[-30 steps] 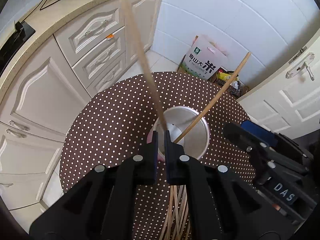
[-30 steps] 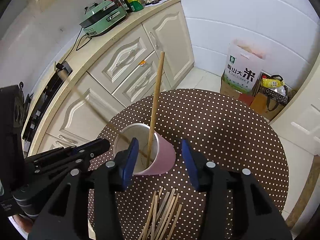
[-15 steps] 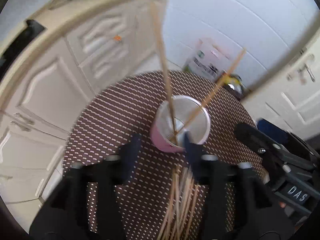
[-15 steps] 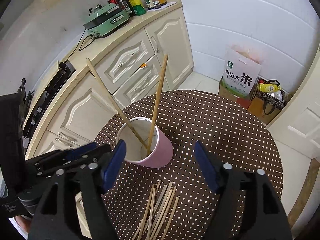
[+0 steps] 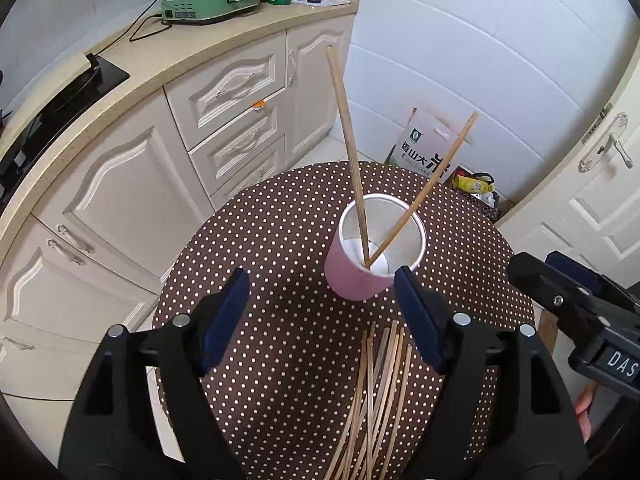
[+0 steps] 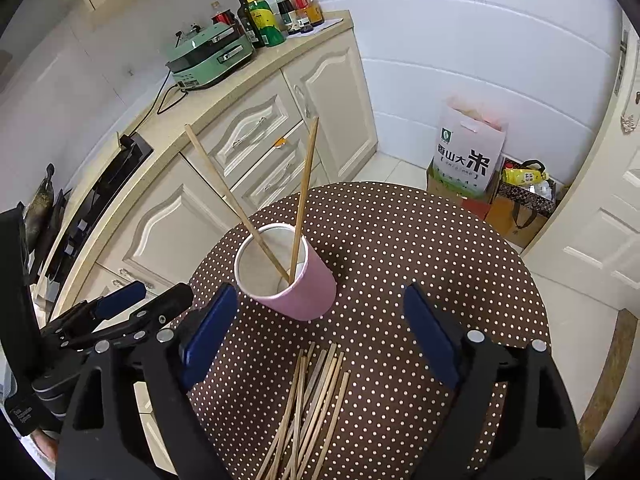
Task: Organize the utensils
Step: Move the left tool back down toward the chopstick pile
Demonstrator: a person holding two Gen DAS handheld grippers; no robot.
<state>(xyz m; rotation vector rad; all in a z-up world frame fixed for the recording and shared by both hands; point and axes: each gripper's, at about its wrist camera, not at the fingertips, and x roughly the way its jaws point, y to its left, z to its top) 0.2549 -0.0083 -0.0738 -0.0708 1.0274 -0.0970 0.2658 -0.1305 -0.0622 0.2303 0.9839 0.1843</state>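
Note:
A pink paper cup [image 5: 362,278] [image 6: 298,294] stands on the round brown polka-dot table [image 5: 280,240] [image 6: 420,248]. Two wooden chopsticks lean inside it, one toward the left [image 5: 346,140] [image 6: 234,198] and one toward the right [image 5: 434,180] [image 6: 305,184]. A pile of several loose chopsticks [image 5: 378,396] [image 6: 310,404] lies on the table in front of the cup. My left gripper [image 5: 322,312] is open and empty, above the table just short of the cup. My right gripper [image 6: 320,338] is open and empty, above the pile.
Cream kitchen cabinets [image 5: 224,128] with a countertop curve along the left. A green appliance [image 6: 208,56] and bottles [image 6: 280,12] stand on the counter. A rice bag [image 6: 470,152] and other bags [image 6: 524,200] sit on the floor by the wall. A white door [image 5: 600,184] is at right.
My left gripper let go of the chopstick, which now leans in the cup, then opened wide and drew back. My right gripper opened wider and drew back too.

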